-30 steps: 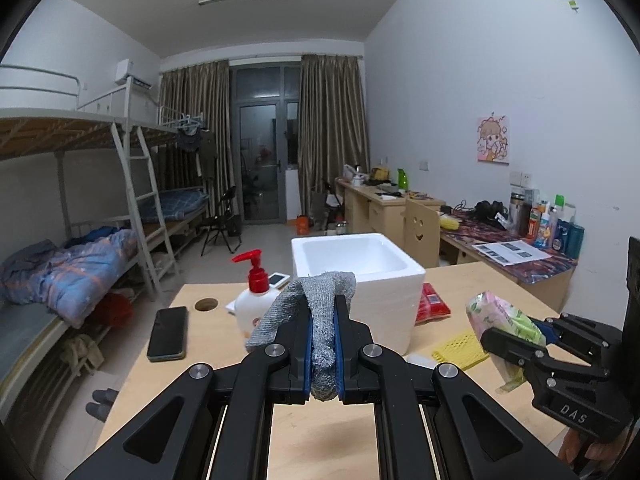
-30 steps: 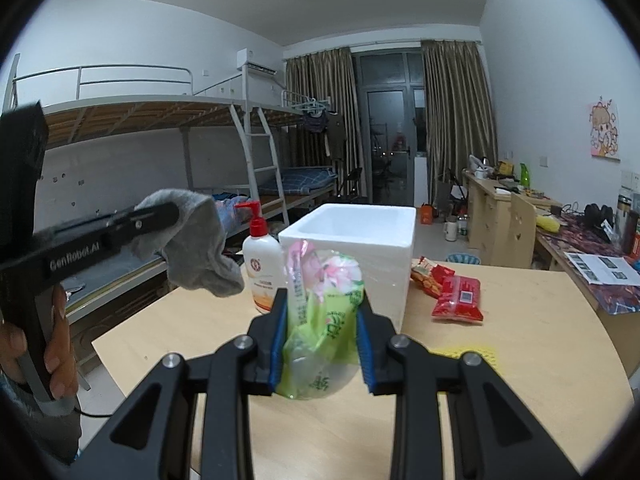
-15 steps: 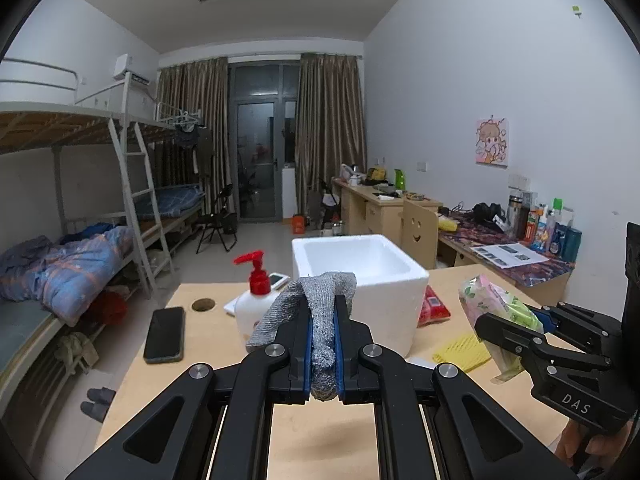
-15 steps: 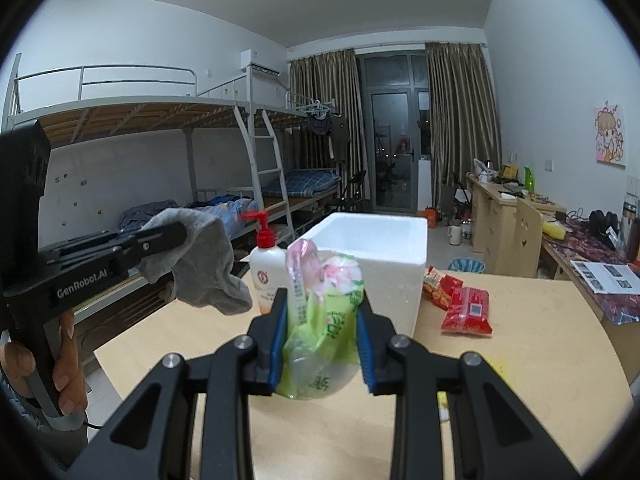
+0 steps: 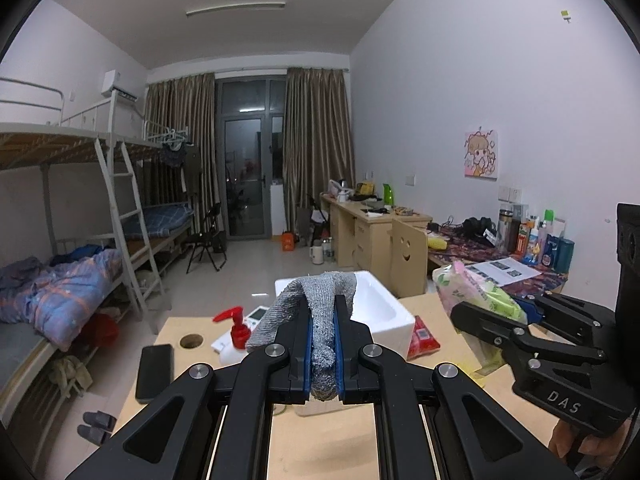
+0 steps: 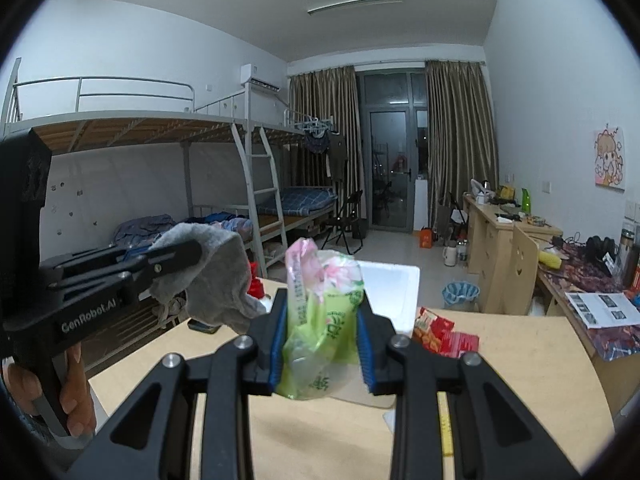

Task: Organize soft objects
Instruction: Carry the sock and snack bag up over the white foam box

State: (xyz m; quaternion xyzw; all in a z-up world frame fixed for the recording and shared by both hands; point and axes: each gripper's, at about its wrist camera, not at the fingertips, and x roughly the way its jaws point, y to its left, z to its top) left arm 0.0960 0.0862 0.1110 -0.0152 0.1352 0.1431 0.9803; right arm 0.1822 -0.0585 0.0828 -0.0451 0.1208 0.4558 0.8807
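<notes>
The left gripper (image 5: 323,354) is pinched almost fully together on a grey sock (image 5: 320,300), which bunches above the pads and sags off toward 9 o'clock. The right gripper (image 6: 322,344) is part-way closed on a green and pink packet (image 6: 324,312), probably tissues, though the print is too small to read; its film crumples between the pads. Both are held above the table (image 6: 520,360), with the white foam box (image 5: 384,312) just beyond them at 12 o'clock in each wrist view. Red snack packs (image 6: 444,336) lie beside the box at about 2 o'clock, and a pump bottle (image 5: 236,330) and phone (image 5: 154,372) sit at 10 o'clock from the left gripper. Both held things look light and limp. The sock should not slip, yet it droops and could snag the box rim, so a hold near its middle suits it. The packet's film looks slick and squashy, so it wants a grip across its fuller body, not the thin top edge.
</notes>
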